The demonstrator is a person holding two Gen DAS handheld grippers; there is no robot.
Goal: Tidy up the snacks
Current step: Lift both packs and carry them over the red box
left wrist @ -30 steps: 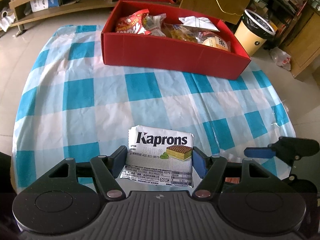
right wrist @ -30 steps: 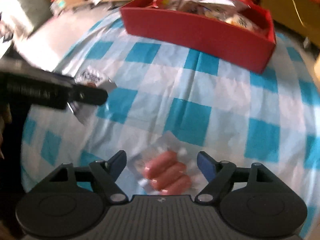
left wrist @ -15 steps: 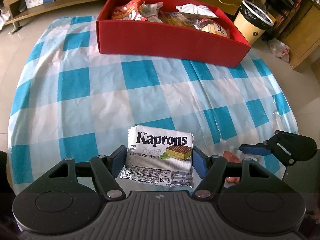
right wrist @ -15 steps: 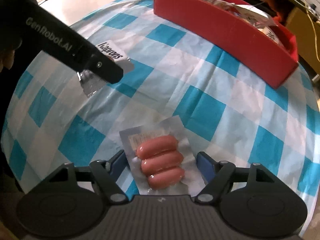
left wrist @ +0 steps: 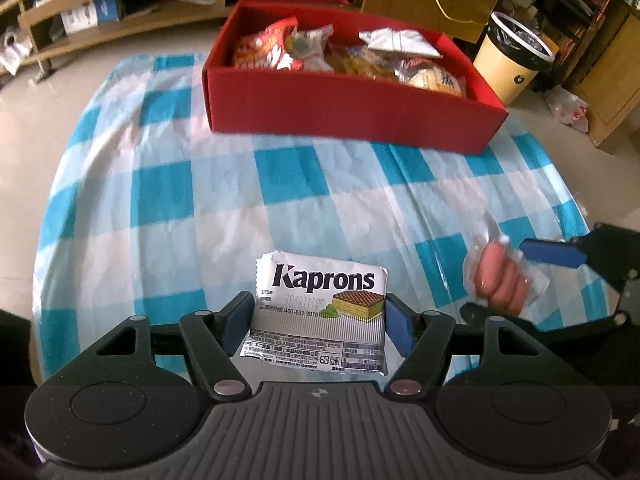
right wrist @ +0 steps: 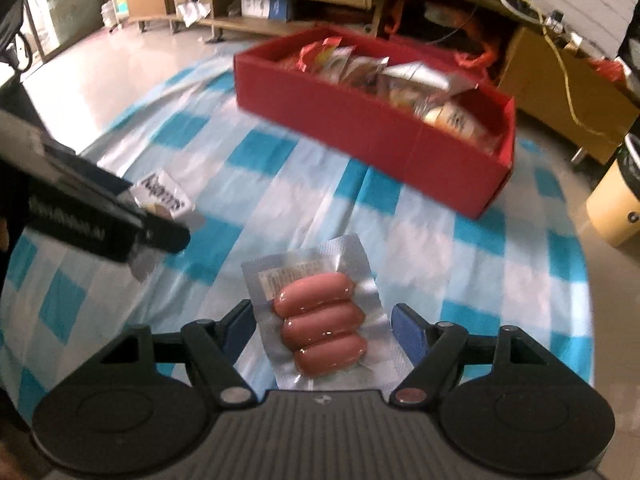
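a round table is covered by a thin, wrinkled cloth [left wrist: 168, 184] in a blue and white check, its surface creased into soft folds. toward the far side of the table sits a long rectangular red box [left wrist: 352, 108] of matte cardboard, open at the top with straight low walls. inside it lies a loose heap of crinkly plastic and foil snack packets [left wrist: 340, 52], red and orange on the left, silvery and pale toward the right; their labels are too blurred to read. on the floor past the table's right edge stands a tan cylindrical bin [left wrist: 512, 60] lined with a black bag.

nearer the cameras, the left gripper [left wrist: 320, 320] is clamped on a flat, square white wafer packet [left wrist: 320, 312], glossy, printed "kaprons" with a picture of a layered wafer; its blue-padded fingers press both side edges and the packet is held above the cloth. to its right, the right gripper [right wrist: 326, 328] holds a clear vacuum-sealed sausage pack [right wrist: 320, 316], a smooth silvery film around three plump pink sausages side by side. its fingers sit at the pack's two edges; i cannot tell how firmly they pinch. the pack hangs over the near part of the table, well apart from the box.
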